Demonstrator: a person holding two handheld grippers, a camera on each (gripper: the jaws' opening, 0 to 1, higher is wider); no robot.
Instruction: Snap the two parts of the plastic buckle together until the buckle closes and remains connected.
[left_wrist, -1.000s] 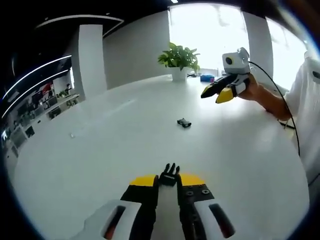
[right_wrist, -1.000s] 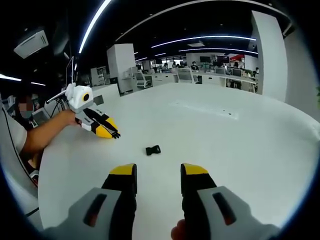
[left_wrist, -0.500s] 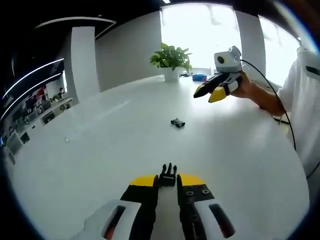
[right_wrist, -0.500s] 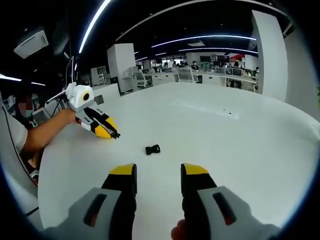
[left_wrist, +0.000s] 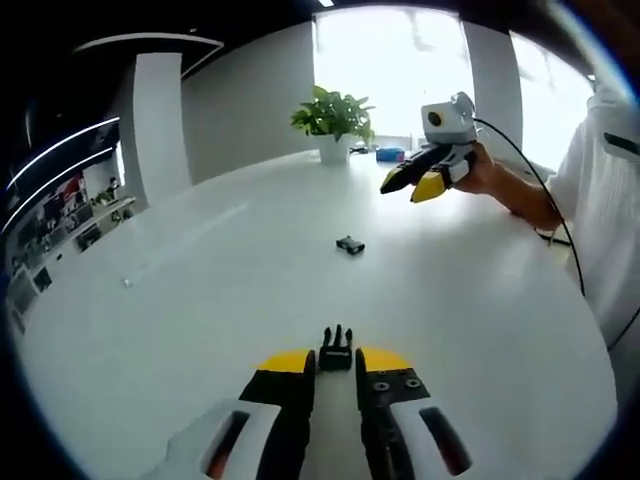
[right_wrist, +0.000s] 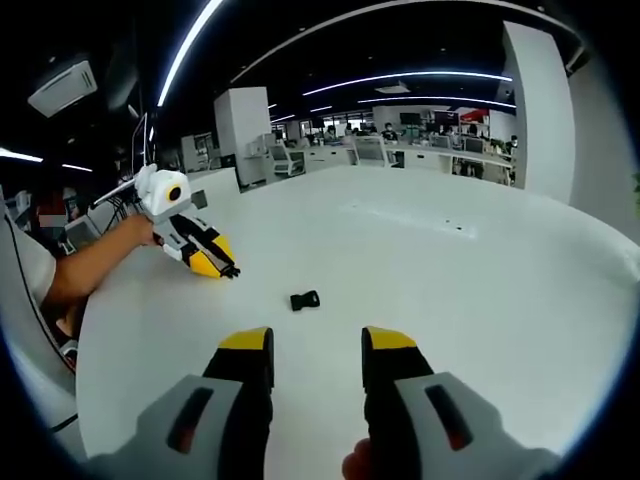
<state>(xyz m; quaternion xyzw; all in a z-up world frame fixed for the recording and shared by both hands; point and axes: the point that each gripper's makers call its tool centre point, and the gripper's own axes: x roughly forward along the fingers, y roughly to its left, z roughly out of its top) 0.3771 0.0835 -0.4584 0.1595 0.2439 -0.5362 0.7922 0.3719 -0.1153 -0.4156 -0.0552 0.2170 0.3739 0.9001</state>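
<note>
**Buckle halves apart: one in my left claw, one loose on the bench**

The pronged buckle half (left_wrist: 337, 350) sits pinched between the yellow tips of my left claw (left_wrist: 336, 362), prongs pointing forward past the tips. My jaws there are drawn nearly together, with just the part's width between them. In the right claw view the same claw (right_wrist: 222, 266) hangs low over the bench with the black part showing at its tip.

The socket buckle half (left_wrist: 349, 244) lies loose on the white bench (left_wrist: 200, 300), well apart from the held half and ahead of it. In the right claw view it (right_wrist: 305, 299) lies just ahead of my right claw (right_wrist: 316, 355), slightly left of the gap, touched by nothing.

My right claw is spread wide, with bare bench between its yellow tips, and carries nothing. In the left claw view it (left_wrist: 405, 184) is raised above the bench, beyond the loose half, held in my hand (left_wrist: 487, 172).

At the far bench edge stands a potted plant (left_wrist: 331, 120), with a small blue object (left_wrist: 389, 154) near it.
</note>
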